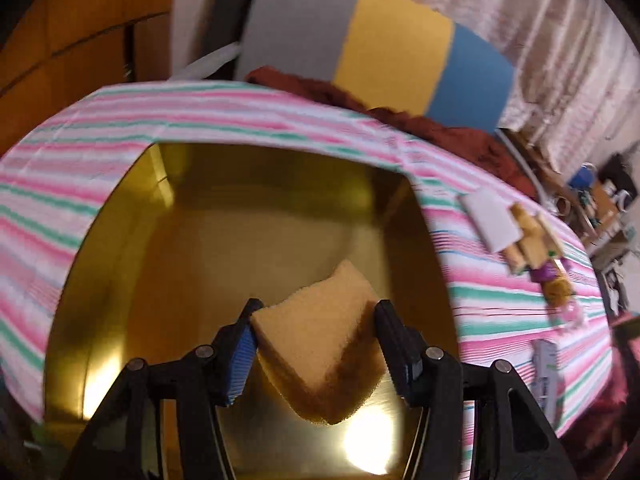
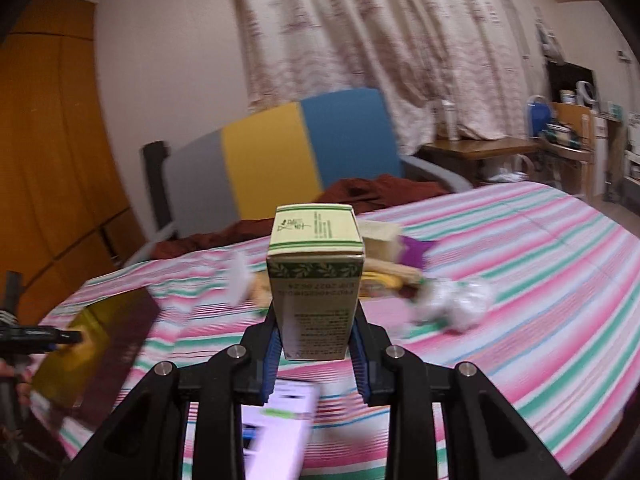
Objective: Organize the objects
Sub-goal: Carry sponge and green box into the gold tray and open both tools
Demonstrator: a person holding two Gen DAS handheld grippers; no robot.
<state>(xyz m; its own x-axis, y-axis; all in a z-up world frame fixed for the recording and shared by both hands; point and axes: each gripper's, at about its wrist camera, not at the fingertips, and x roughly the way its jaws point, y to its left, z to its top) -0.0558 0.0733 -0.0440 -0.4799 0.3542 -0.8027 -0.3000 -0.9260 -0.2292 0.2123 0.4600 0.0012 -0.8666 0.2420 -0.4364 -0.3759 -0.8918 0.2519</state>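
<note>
My left gripper (image 1: pixel 316 312) is shut on a yellow sponge (image 1: pixel 320 344) and holds it over the inside of a gold metal tin (image 1: pixel 224 240) on the striped bedspread. My right gripper (image 2: pixel 316 320) is shut on a green and cream carton (image 2: pixel 316 276), held upright above the bed. The gold tin (image 2: pixel 96 352) and the left gripper (image 2: pixel 44 336) also show at the left of the right wrist view.
A pile of loose items lies on the striped bedspread (image 2: pixel 520 264): a white block (image 1: pixel 492 216), wafer-like sticks (image 1: pixel 528 244), a purple packet (image 2: pixel 416 250), crumpled clear wrap (image 2: pixel 460 300). A white box (image 2: pixel 280 428) lies below the right gripper. A grey, yellow and blue chair back (image 1: pixel 360 48) stands behind the bed.
</note>
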